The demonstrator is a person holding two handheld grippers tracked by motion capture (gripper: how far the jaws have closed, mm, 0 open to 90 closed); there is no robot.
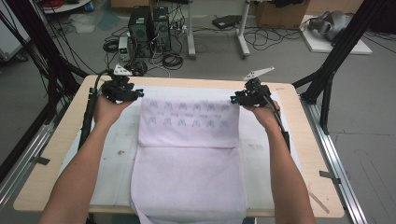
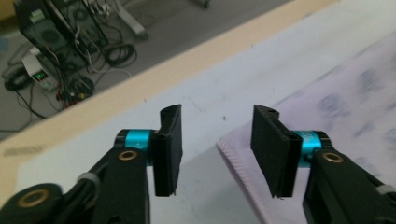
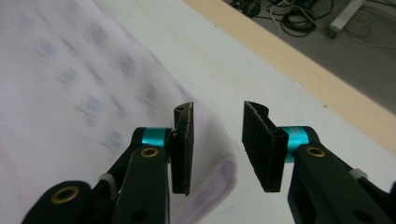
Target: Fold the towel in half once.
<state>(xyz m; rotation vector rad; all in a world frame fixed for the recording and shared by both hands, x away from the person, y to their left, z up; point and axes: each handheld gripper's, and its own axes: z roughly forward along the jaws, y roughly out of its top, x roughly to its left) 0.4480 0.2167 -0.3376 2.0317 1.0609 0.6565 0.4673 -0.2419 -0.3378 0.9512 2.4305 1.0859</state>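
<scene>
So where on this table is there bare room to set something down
Two free strips of white mat flank the folded towel: one between the towel and the left table edge, one toward the right edge. The towel's far corners are crowded by the left gripper and right gripper.

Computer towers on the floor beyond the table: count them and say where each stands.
2. Both stand side by side on the floor past the table's far edge: the left tower and the right tower. Others may be hidden out of frame.

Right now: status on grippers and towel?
Left gripper open, right gripper open, nothing clamped. Towel folded on table, far corners below jaws. Nothing in the way.
</scene>
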